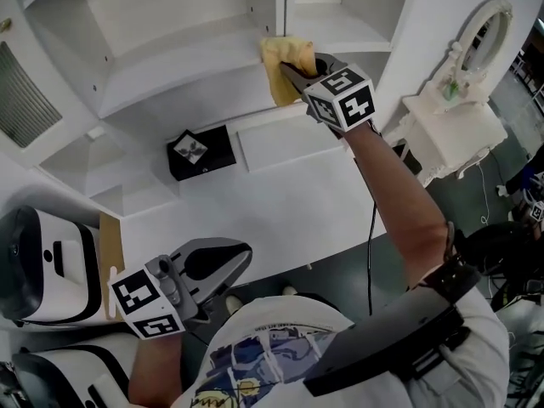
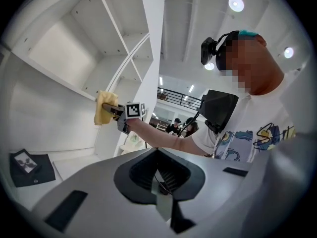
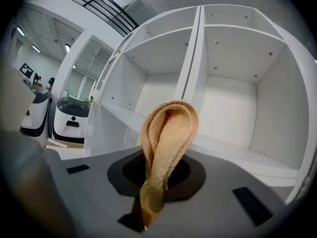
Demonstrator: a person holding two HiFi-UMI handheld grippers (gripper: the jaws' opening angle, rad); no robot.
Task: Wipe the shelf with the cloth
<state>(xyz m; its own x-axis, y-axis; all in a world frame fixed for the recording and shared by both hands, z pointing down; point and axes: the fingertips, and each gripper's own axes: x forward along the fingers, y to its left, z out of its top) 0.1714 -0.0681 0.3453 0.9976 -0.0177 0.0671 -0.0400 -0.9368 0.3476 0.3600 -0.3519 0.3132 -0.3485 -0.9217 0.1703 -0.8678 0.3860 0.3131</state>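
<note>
At the white shelving unit, this is what I see from where I stand:

- The right gripper (image 1: pixel 295 73) is raised to the shelf (image 1: pixel 183 79), its claw clamped tight on a folded yellow cloth (image 1: pixel 280 65).
- The cloth sits at the shelf's front edge, just beside the upright divider (image 1: pixel 280 2) between the two bays. A loop of it sticks out past the jaws toward the shelf.
- Whether the cloth presses on the board or only hangs at its lip, I cannot tell.
- The left gripper (image 1: pixel 223 263) hangs low by the person's body, well away from the shelf. Its claw is closed with nothing in it.
- A small black box (image 1: pixel 201 152) lies on the white counter below the shelf, well apart from the cloth.
- My judgement: the cloth is gripped and at the shelf, so the wipe is at most barely begun. The board shows no streak or damp mark, and its whole length leftward looks left to do.
</note>
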